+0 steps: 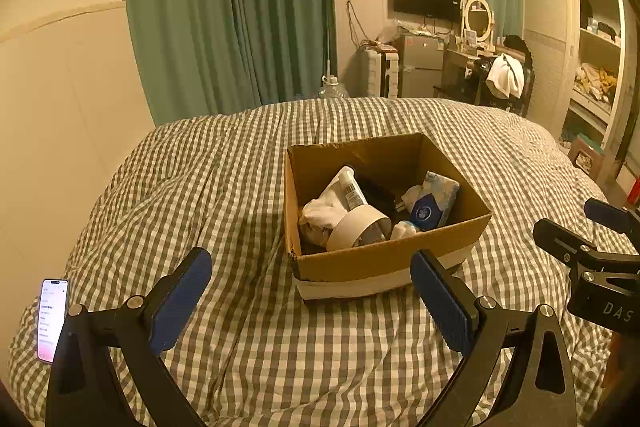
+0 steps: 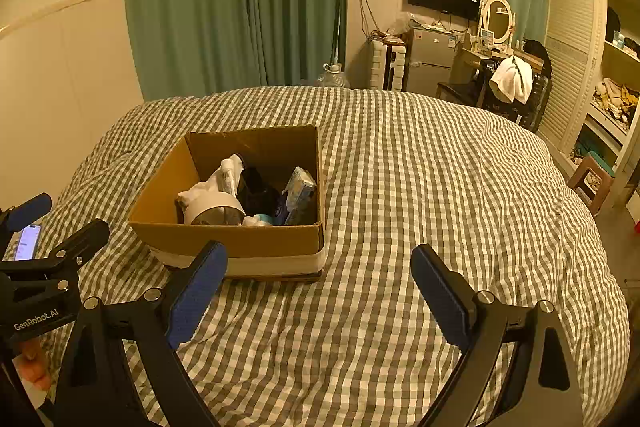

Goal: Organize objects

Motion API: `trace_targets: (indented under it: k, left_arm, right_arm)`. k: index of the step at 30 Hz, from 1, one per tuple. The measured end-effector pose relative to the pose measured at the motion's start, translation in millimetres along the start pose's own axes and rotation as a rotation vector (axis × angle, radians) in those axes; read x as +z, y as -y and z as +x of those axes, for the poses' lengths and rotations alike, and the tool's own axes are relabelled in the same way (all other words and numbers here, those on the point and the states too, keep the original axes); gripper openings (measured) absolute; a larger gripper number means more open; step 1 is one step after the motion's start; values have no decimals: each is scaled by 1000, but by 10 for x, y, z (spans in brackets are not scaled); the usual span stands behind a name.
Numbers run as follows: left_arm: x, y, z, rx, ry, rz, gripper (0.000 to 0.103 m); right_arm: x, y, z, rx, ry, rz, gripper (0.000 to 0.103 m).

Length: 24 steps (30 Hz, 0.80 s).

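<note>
An open cardboard box (image 1: pixel 384 259) sits on the checked bed cover (image 1: pixel 248 327); it also shows in the right wrist view (image 2: pixel 248 247). Inside lie a roll of white tape (image 1: pixel 358 227), a white tube (image 1: pixel 352 187), a white cloth (image 1: pixel 320 215), a blue tissue pack (image 1: pixel 434 201) and a dark item. My left gripper (image 1: pixel 312 287) is open and empty, just in front of the box. My right gripper (image 2: pixel 320 287) is open and empty, in front of the box and to its right. The right gripper shows at the right edge of the left wrist view (image 1: pixel 596 227).
A lit phone (image 1: pixel 52 319) lies on the bed at the near left. The bed cover (image 2: pixel 440 187) stretches to the right of the box. Green curtains (image 1: pixel 228 7), a fridge (image 1: pixel 420 65), a desk with chair and shelves (image 1: pixel 596 67) stand beyond the bed.
</note>
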<state>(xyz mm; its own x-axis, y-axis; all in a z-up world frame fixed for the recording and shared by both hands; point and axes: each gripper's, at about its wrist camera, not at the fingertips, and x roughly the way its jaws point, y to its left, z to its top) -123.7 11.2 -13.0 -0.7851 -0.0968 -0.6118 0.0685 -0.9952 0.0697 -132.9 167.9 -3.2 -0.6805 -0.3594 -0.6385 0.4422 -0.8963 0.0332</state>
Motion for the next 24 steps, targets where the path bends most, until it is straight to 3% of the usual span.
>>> trace_targets:
  k: [24]
  left_arm:
    - [-10,-21,-15,21,9,7,103]
  right_arm:
    - [-41,-21,12,-4,-13,-8,93]
